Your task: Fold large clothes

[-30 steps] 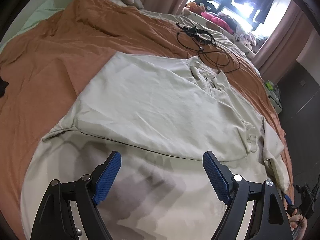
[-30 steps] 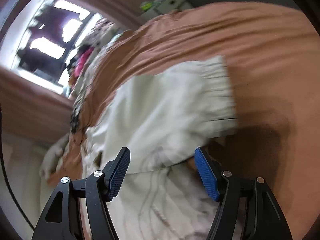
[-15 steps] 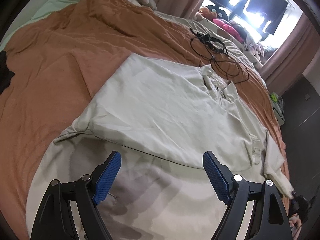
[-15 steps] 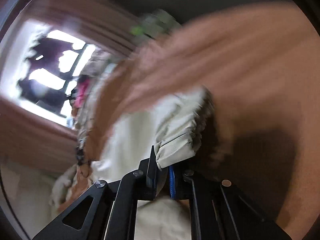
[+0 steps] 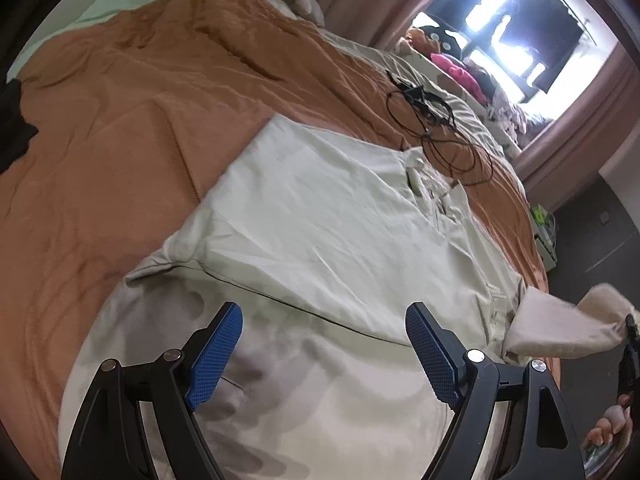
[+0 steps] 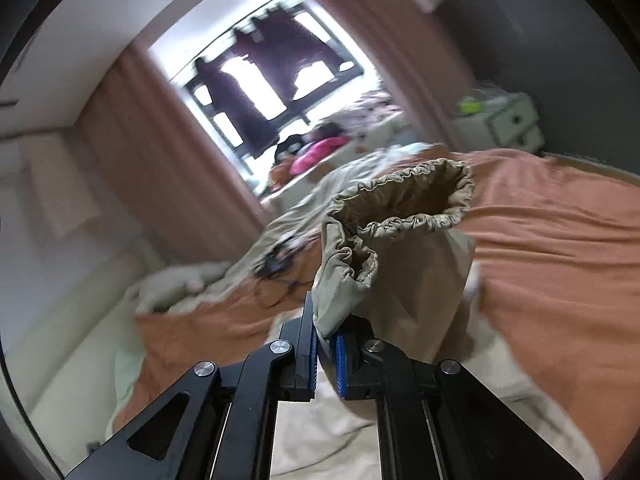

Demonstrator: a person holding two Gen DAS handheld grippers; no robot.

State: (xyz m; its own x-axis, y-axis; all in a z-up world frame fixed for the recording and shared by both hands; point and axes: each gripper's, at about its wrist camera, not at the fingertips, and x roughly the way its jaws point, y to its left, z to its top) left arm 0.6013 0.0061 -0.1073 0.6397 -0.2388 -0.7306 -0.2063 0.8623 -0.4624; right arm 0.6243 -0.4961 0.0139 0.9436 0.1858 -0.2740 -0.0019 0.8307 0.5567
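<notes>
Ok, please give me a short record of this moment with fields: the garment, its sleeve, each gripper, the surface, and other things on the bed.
garment: beige jacket, lying partly folded on the bed
sleeve: elastic cuff lifted off the bed, its opening facing the right wrist camera
right gripper: shut on the sleeve fabric near the cuff
left gripper: open, holding nothing, above the jacket's near part
surface: orange blanket covering the bed
other things: tangle of black cables beyond the jacket's collar

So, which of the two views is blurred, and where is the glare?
Right wrist view: background smeared, only the right tool and the clamped cuff sharp. Left wrist view: mostly sharp; window blown out, tool shadows on the garment.
</notes>
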